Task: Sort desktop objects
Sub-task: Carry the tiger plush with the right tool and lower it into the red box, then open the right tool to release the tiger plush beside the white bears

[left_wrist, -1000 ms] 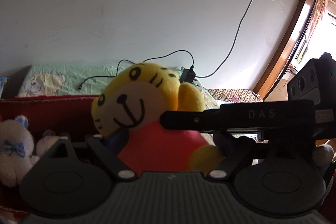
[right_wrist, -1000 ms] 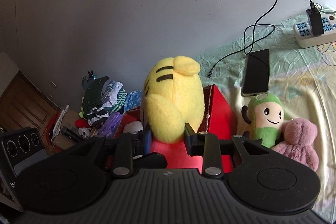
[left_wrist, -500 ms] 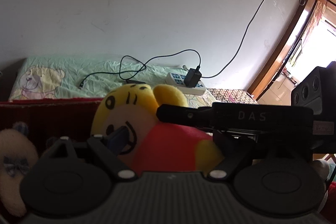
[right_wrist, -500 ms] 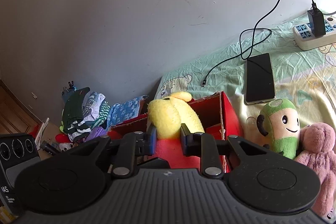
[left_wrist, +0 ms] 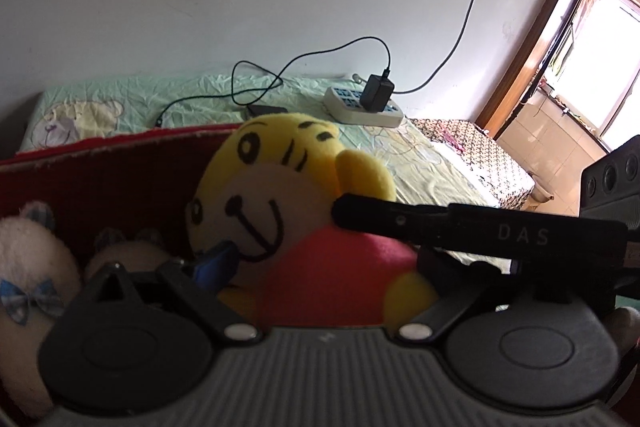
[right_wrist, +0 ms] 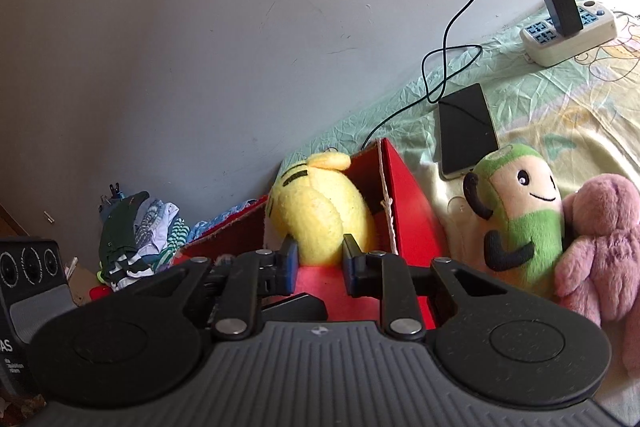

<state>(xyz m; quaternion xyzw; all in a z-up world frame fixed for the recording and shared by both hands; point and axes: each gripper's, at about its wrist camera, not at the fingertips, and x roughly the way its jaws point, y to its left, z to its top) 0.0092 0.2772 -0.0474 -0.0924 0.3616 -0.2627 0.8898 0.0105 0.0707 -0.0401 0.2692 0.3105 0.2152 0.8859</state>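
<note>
While right gripper point(right_wrist: 318, 265) pinches yellow tiger plush point(right_wrist: 320, 211) — left gripper point(left_wrist: 320, 259) spread.

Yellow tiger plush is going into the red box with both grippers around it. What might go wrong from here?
1. The left gripper has just been opening, so only the right gripper pinches the yellow tiger plush; it may sag or tip.
2. The left gripper's open jaws straddle the plush; pulling back could snag it.
3. The white bear plush already fills part of the red box, so the tiger may perch high and roll out.
</note>
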